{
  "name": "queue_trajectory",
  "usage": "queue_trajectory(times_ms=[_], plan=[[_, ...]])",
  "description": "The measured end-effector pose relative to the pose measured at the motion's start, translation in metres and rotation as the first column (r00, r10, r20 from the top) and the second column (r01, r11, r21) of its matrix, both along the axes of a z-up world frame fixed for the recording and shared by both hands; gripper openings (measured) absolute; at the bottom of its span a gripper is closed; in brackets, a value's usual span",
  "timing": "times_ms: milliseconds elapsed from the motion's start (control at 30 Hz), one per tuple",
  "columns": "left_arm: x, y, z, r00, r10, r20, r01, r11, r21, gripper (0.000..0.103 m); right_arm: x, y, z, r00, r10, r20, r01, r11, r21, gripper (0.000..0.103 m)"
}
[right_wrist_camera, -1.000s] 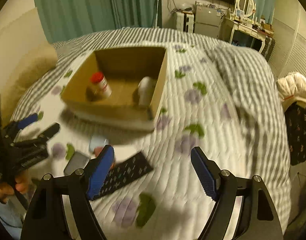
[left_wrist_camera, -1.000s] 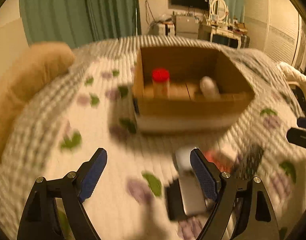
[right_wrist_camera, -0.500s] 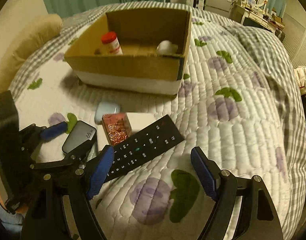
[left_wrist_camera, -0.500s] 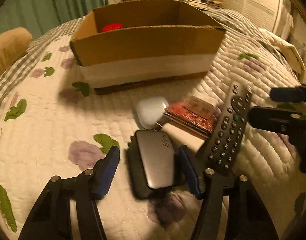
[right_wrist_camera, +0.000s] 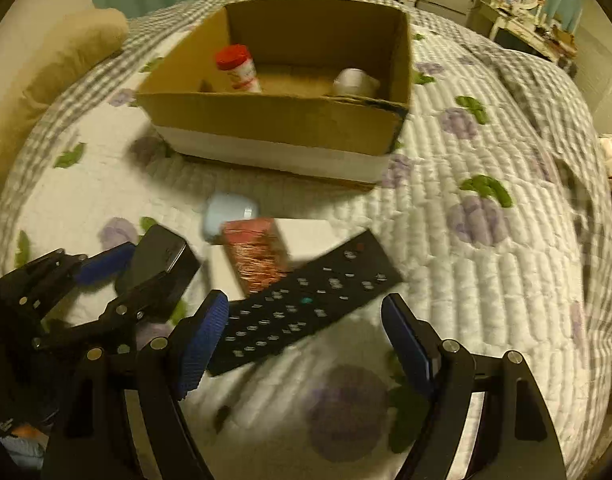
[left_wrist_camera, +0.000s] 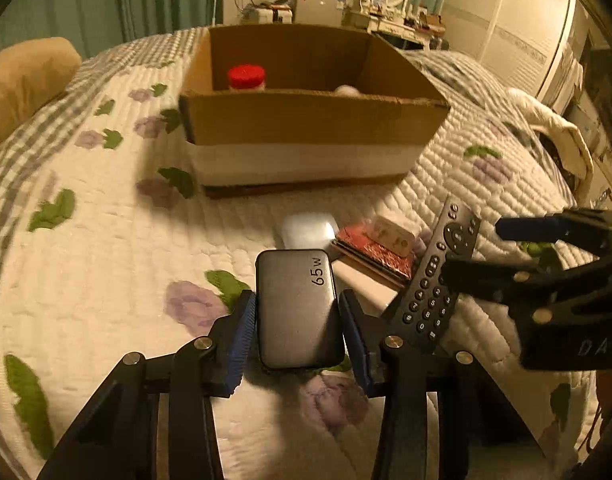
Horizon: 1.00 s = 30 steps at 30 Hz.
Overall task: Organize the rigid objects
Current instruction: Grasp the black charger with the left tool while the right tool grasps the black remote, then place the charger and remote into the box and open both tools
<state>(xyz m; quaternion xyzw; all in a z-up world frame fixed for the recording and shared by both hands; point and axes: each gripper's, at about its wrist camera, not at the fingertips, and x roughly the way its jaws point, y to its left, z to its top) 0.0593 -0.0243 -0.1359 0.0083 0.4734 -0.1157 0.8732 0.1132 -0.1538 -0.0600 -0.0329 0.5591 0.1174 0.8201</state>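
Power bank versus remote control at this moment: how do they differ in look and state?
The power bank is short, grey, rounded and marked 65W; the remote control is long, black and covered in buttons. The power bank sits clamped between the left hand-held gripper fingers; the remote control lies free on the quilt, ahead of the open right hand-held gripper. Both are outside the cardboard box.
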Motion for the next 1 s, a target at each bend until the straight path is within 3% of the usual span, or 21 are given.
queue_trajectory(times_ms=[267,500,533,600,667,800,1000], plan=[[-0.004,0.016,0.016,0.997,0.047,0.058,-0.047,0.999,-0.002,0.043,0.022,-0.002,-0.034,0.985,-0.085,-0.148,0.086,0.996,0.005,0.079],[-0.001,0.029,0.020,0.995,0.075,0.073,-0.074,0.997,-0.021,0.042,0.040,0.018,-0.058,0.984,-0.089,-0.153,0.089,0.996,-0.011,0.079],[-0.001,0.030,0.020,0.995,0.075,0.073,-0.074,0.997,-0.023,0.042,0.039,0.021,-0.057,0.987,-0.081,-0.140,0.081,0.997,-0.005,0.076],[-0.001,0.031,0.021,0.994,0.076,0.074,-0.074,0.997,-0.028,0.042,0.035,0.025,-0.054,0.990,-0.056,-0.130,0.058,0.998,0.018,0.050],[-0.001,0.032,0.021,0.994,0.078,0.073,-0.076,0.997,-0.031,0.042,0.027,0.028,-0.050,0.992,-0.025,-0.120,0.031,0.999,0.044,0.042],[-0.003,0.030,0.022,0.994,0.080,0.079,-0.078,0.997,-0.026,0.042,0.013,0.023,-0.043,0.996,-0.021,-0.088,0.027,0.997,0.067,0.031],[-0.004,0.031,0.033,0.991,0.082,0.110,-0.080,0.997,-0.023,0.042,-0.019,0.025,-0.003,0.998,0.029,0.057,-0.039,0.981,0.189,0.020]])
